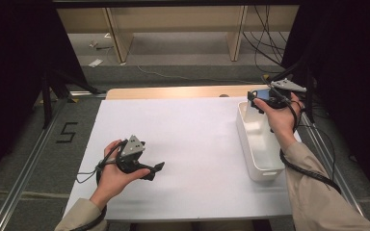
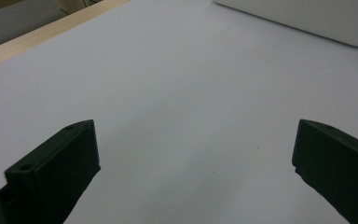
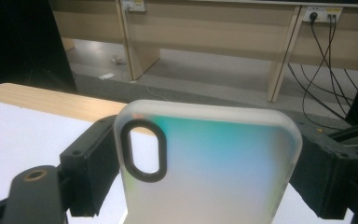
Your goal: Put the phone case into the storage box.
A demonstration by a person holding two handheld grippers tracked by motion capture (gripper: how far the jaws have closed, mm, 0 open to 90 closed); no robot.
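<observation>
frosted, seemingly plastic phone case (image 3: 209,163); glossy white bin (image 1: 256,139)

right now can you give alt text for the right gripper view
A frosted phone case with an oval camera hole is clamped upright between the right gripper's black jaws. Behind it are a white table edge, wooden furniture legs and cables.

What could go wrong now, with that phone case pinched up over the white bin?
The right gripper holds the frosted phone case only by its side edges, so it might slip or twist loose. In the high view it hangs near the white bin's far end and could drop outside onto the table.
</observation>
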